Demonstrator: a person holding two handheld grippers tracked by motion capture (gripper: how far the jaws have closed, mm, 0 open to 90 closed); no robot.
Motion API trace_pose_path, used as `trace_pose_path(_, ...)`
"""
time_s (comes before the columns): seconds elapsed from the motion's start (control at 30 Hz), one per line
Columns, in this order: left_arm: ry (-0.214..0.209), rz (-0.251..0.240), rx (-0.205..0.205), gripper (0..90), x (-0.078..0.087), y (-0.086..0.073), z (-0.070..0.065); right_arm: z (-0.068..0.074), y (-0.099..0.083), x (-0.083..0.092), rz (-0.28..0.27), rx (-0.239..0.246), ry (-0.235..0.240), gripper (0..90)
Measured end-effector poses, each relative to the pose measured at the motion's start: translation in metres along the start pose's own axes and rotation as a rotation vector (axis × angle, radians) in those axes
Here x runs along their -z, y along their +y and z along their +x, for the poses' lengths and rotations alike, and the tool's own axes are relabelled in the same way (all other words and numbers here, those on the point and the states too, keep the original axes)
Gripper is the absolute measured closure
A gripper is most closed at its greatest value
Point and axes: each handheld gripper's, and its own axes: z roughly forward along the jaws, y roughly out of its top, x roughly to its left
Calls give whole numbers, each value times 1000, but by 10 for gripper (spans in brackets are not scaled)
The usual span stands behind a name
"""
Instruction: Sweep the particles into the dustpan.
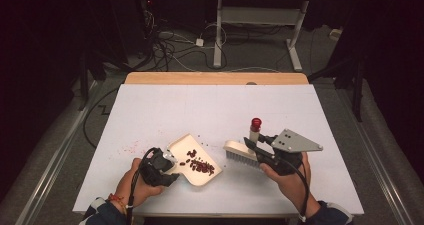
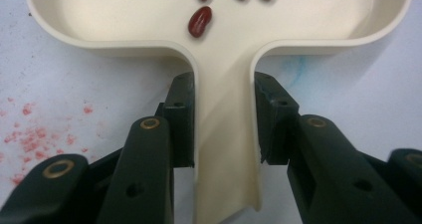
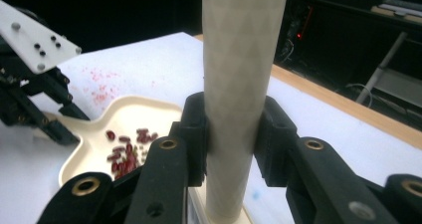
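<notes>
**Brush and pan, beans nearly gathered**

The left gripper (image 1: 167, 166) is clamped on the handle of the dustpan (image 1: 192, 175) — in the left gripper view both jaws press flat against the cream handle (image 2: 224, 134), one on each side, and the pan's tray lies just ahead of them. The right gripper (image 1: 260, 152) grips the brush (image 1: 241, 152) by its upright handle (image 3: 239, 84), jaws tight on the pale shaft; the bristle head sits below and ahead of the jaws, just beside the pan's open lip but apart from it.

Red beans (image 1: 199, 165) lie in a cluster inside the tray, ahead of the left jaws. A few dark specks (image 1: 202, 140) sit on the white table (image 1: 200, 105) beyond the pan's far edge; whether they are beans or crumbs is too small to tell. A red stain (image 1: 131, 147) marks the table to the left of the left gripper.

The step in hand looks like sweeping the last strays into the pan. To do it well, keep the pan's lip pressed flat to the table so nothing slips beneath it, and hold it level so the gathered beans do not roll out. Set the bristles down beyond the strays, then draw them toward the lip in short, light strokes — a hard flick would likely scatter them.
</notes>
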Motion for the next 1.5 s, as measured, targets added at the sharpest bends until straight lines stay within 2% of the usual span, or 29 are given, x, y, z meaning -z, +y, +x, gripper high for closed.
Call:
trace_pose_path(0.13,1,8,-1,641,-1,0,0,-2,-9,10,20,-27,36,702)
trace_pose_path(0.2,1,10,0,641,-2,1,0,2,-12,7,22,-35,57,702)
trace_pose_path(0.43,-3,12,2,641,-4,1,0,22,-7,-7,6,6,92,702)
trace_pose_path(0.57,-6,7,6,640,-4,1,1,24,-7,-8,-24,-10,135,702)
trace_pose_path(0.7,-5,9,5,641,-4,1,0,19,-6,-3,-42,-7,119,702)
trace_pose_path(0.8,-6,10,4,641,-3,1,1,15,-5,1,-49,-12,86,703)
trace_pose_path(0.9,-1,19,-6,641,-2,0,0,14,-5,3,-51,17,37,702)
trace_pose_path(1.07,4,24,-7,641,-2,0,0,12,-9,-2,-42,17,-2,702)
trace_pose_path(1.17,7,25,-7,641,-3,0,-1,18,-13,-10,-37,8,15,702)
trace_pose_path(1.27,7,27,-7,641,-4,0,-1,31,-12,-13,-45,30,45,702)
trace_pose_path(1.37,8,26,-7,641,-3,0,-1,40,-10,-14,-66,6,97,703)
trace_pose_path(1.5,4,23,-4,641,-3,-1,-1,44,-6,-10,-89,20,93,703)
